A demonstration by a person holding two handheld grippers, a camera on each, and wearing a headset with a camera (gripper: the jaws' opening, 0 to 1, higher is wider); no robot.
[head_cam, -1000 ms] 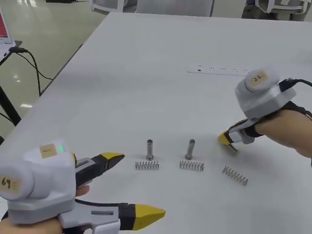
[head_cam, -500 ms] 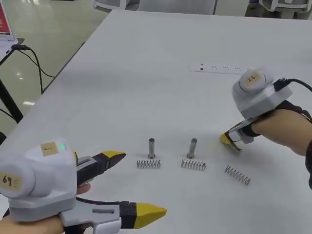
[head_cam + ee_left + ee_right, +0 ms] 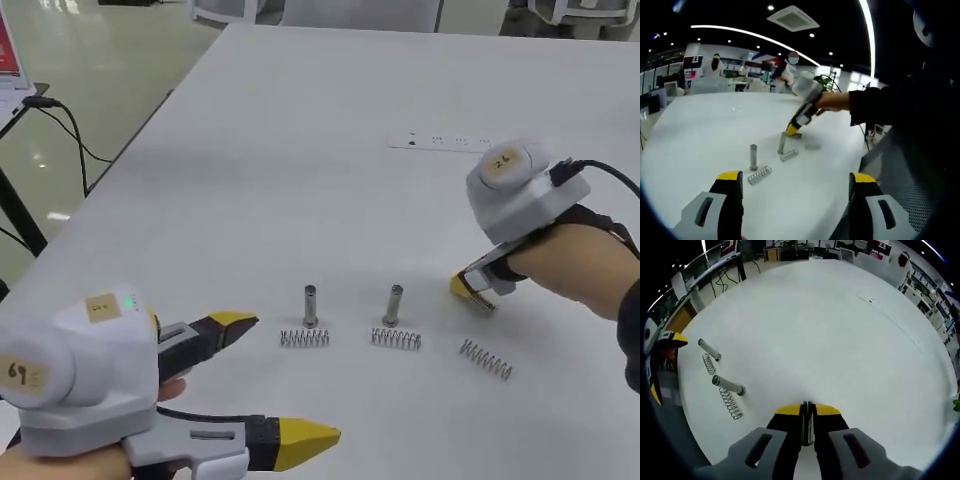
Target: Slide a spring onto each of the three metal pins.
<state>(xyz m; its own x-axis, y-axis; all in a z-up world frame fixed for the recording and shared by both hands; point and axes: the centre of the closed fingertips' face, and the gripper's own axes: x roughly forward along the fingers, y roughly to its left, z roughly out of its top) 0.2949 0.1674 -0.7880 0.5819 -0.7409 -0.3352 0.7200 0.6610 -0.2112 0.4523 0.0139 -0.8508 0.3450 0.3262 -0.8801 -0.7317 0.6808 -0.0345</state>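
Head view shows a broad white table (image 3: 300, 150), matte and smooth, carrying everything. The left gripper (image 3: 285, 378) is a bulky white plastic body with black fingers capped in yellow. Its jaws are spread wide with nothing between them. The right gripper (image 3: 468, 290), of the same build, points down at the tabletop with its yellow tips drawn narrow. In the right gripper view they pinch a slim metal piece (image 3: 807, 424), and too little of it shows to tell whether it is a pin. A flat white power strip (image 3: 440, 143) lies well beyond both pairs of jaws.

Ahead of the left jaws two metal pins stand upright, the near pin (image 3: 310, 305) and the far pin (image 3: 394, 304). The far pin stands between the two pairs of jaws. Both are short grey cylinders, smooth and dully bright, with a small flange at the foot.

The near spring (image 3: 304, 338) and the middle spring (image 3: 396, 339) are tight, even coils of bare wire, each lying on its side just beside the foot of its pin. The far spring (image 3: 486, 359) lies skewed near the right jaws, apart from both pins. All three springs lie flat on the table, off the pins.
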